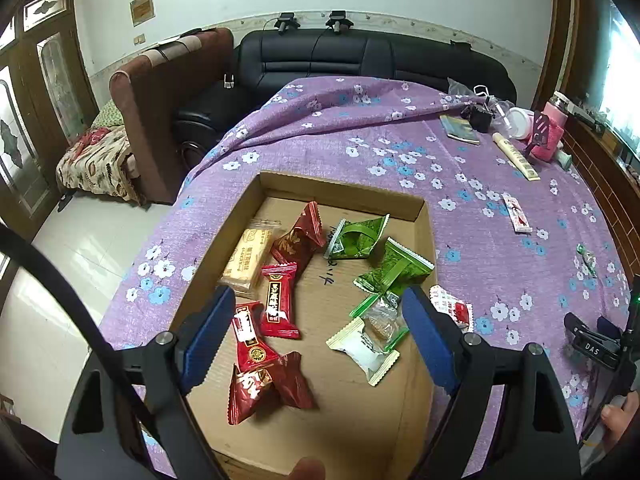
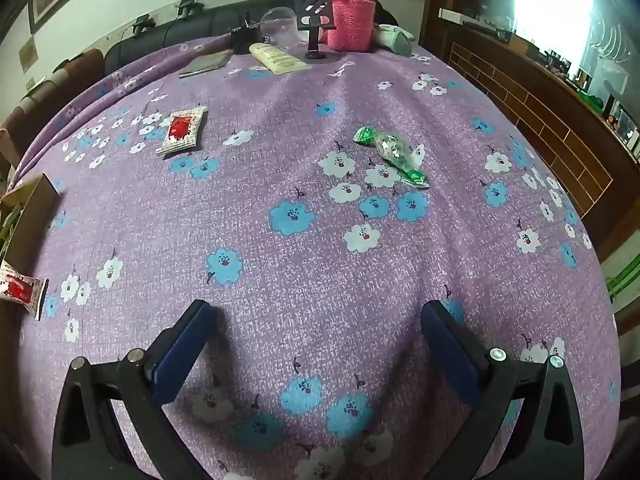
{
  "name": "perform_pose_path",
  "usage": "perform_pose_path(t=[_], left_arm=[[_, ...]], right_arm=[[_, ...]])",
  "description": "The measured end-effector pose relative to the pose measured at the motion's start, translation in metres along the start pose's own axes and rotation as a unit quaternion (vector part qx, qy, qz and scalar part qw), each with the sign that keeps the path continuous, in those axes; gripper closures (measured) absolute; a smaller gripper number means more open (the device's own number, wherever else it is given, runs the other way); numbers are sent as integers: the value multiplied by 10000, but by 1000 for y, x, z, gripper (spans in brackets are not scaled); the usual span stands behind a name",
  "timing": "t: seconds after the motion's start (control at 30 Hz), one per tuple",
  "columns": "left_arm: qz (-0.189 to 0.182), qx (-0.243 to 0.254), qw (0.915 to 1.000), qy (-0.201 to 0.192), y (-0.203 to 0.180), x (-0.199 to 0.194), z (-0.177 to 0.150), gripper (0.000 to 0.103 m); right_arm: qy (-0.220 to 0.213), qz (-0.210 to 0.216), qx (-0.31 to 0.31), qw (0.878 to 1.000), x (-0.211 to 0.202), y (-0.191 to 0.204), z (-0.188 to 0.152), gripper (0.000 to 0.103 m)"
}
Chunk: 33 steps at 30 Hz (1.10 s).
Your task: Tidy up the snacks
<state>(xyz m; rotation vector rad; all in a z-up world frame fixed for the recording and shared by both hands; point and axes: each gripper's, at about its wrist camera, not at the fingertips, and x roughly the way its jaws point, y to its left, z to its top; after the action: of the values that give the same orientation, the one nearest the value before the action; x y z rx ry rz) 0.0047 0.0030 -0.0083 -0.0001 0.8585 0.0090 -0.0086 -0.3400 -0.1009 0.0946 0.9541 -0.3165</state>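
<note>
Tools (image 1: 318,320) (image 2: 316,344) agape over box (image 1: 420,216), tablecloth (image 2: 320,240)

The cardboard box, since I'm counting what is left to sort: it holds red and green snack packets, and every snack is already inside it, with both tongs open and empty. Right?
Not quite. The cardboard box does hold red and green packets, and both tongs are open and empty, but some snacks are still outside. The right wrist view shows a red-and-white packet and a green-wrapped candy lying on the purple tablecloth.

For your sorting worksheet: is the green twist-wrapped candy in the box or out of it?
Out. The green candy lies on the purple tablecloth, well apart from the box, ahead of the open right gripper.
</note>
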Motion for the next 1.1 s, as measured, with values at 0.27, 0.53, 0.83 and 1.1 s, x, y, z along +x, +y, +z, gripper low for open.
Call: perform_pose_path(t=[0.27, 0.53, 0.83, 1.1], left_arm=[[-111, 78, 9999, 0, -7, 2, 4, 17], [-95, 280, 9995, 91, -15, 1, 6, 17], [25, 248, 9997, 20, -7, -1, 10, 17], [-13, 246, 9997, 9, -5, 1, 13, 17]], right_arm=[[-114, -1, 15, 9999, 3, 1, 0, 0], [-122, -2, 20, 9999, 3, 2, 2, 0], [-121, -3, 22, 9999, 3, 2, 1, 0], [-121, -3, 23, 9999, 3, 2, 2, 0]])
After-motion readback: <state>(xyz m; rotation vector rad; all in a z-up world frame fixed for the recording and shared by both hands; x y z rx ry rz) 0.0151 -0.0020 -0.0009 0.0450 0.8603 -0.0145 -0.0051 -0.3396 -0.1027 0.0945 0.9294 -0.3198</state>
